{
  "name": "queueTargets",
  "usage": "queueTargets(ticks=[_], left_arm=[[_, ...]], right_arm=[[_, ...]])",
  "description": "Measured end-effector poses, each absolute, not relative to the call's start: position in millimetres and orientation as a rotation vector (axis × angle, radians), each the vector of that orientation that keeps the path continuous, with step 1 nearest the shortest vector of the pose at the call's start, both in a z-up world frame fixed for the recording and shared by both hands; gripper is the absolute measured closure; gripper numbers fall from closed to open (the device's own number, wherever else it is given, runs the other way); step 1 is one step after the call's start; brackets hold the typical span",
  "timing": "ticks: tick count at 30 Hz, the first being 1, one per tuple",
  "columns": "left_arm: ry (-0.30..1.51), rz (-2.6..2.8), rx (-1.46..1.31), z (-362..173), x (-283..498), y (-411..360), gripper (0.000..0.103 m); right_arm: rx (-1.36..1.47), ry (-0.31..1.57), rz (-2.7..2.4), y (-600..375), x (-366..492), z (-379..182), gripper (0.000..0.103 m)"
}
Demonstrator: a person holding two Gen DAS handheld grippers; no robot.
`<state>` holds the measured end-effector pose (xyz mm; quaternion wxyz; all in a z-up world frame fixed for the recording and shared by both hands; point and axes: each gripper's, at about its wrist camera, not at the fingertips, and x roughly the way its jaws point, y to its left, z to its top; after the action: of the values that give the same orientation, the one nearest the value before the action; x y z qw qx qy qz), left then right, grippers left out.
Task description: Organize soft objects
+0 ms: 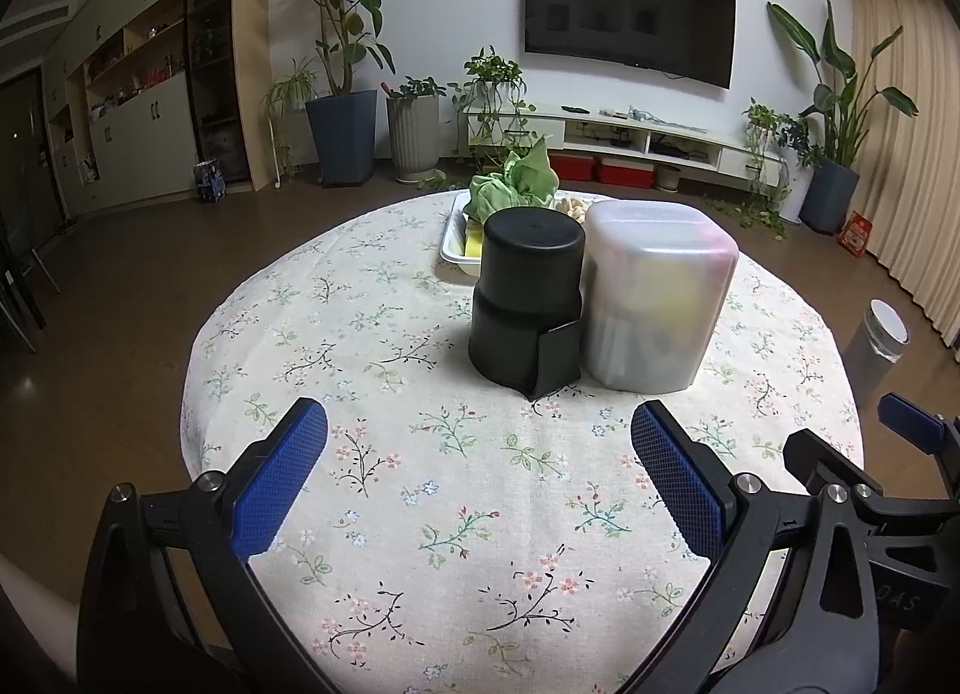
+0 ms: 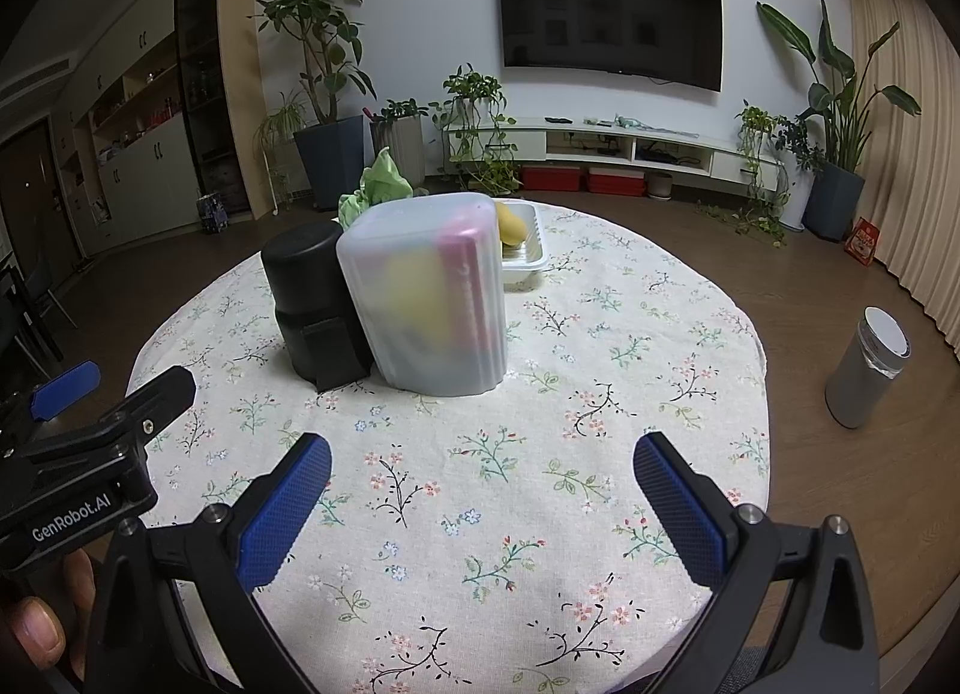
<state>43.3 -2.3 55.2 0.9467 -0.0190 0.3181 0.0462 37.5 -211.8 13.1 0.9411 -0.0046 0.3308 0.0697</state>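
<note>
A black cylindrical container (image 1: pixel 525 304) and a frosted translucent box (image 1: pixel 657 292) stand side by side mid-table, with blurred coloured items inside the box. Behind them a white tray (image 1: pixel 454 241) holds a green cloth (image 1: pixel 516 184), a yellow item and pale pieces. In the right wrist view the box (image 2: pixel 429 298), black container (image 2: pixel 312 304), tray (image 2: pixel 528 259), green cloth (image 2: pixel 378 184) and a yellow soft object (image 2: pixel 510 226) show. My left gripper (image 1: pixel 479 439) is open and empty, short of the containers. My right gripper (image 2: pixel 482 469) is open and empty too.
The round table (image 1: pixel 420 484) has a floral cloth. A grey bin (image 2: pixel 867 373) stands on the floor at the right. Potted plants, a TV and a low cabinet line the far wall. The other gripper's body shows at each view's edge.
</note>
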Motion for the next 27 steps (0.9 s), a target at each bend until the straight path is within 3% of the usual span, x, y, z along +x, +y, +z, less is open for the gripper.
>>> queueTargets(ticks=[27], left_arm=[[0.626, 0.09, -0.032, 53.2, 41.6, -1.0, 0.0]], right_arm=[[-0.012, 0.676, 0.14, -212.3, 36.9, 14.1, 0.0]])
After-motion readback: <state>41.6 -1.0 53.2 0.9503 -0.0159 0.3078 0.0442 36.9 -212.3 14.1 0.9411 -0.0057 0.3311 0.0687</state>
